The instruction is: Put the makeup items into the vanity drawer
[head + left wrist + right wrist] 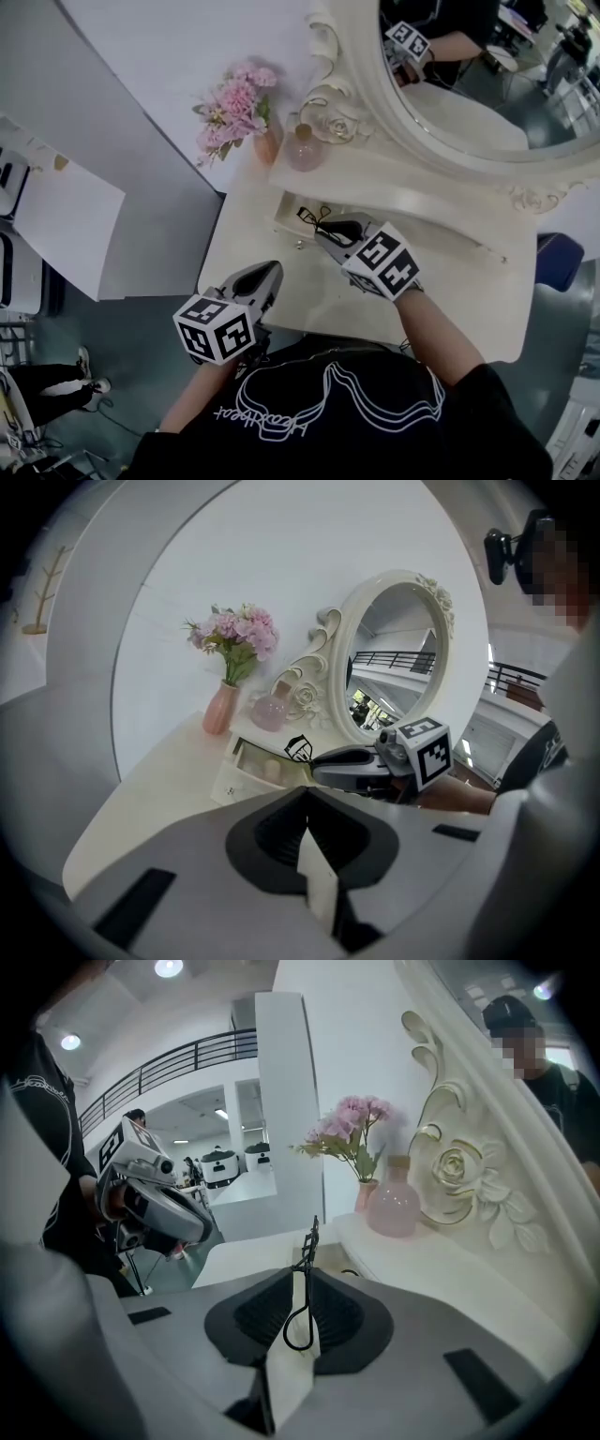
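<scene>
Eyelash curler in right gripper jaws; shirt script unreadable.

Legible print: almost none.

Black short-sleeved shirt on the person: white outline graphic with one line of white cursive lettering beside it. It sits upside down in the head view, too small and blurred to read with certainty.

Black-and-white square-marker cube on the left tool, and matching cube on the right tool: coded block patterns only, no letters or digits. Same patterns in both gripper views.
</scene>
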{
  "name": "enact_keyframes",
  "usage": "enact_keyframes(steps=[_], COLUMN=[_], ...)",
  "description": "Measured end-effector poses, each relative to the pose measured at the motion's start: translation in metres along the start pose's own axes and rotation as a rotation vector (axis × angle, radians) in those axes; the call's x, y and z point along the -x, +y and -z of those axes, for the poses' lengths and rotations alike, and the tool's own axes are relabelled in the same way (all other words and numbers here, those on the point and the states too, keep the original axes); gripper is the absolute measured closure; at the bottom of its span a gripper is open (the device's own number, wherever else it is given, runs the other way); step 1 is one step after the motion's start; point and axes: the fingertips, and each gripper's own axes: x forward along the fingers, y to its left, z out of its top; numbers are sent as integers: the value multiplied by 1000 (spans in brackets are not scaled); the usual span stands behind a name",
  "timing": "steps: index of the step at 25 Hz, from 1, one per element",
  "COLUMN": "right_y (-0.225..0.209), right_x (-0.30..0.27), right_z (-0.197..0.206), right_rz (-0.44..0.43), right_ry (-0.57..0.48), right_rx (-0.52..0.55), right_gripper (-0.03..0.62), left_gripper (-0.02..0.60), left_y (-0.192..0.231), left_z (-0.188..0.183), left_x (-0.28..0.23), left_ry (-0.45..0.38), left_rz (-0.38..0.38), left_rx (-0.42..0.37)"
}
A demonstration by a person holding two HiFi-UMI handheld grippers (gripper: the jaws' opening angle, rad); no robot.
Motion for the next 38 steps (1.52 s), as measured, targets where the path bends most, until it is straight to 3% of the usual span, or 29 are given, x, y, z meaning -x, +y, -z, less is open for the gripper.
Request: enact_keyframes(steps=[19,26,29,34,38], right_y=[-13,-14,-14,-11,-6], right_x=[-57,-59,-59,-53,-38], right_z=[8,8,7,8,3], right_rz=[-46,-72,-77,-98,-89], right_ry=[151,106,93,58,-29], right_rx=[22,-91,-109,-148,-179], right_gripper=[525,506,443,413,390], left_gripper=[576,575,576,576,577], left_y=[35,43,48,50,39], left_z=[5,6,10,16,16], left_x=[-7,0,6,11,11], left_ry=[42,23,19,16,11], left_rz=[-2,-19,-36,-59,-58], left_rx=[19,39,54,71,59])
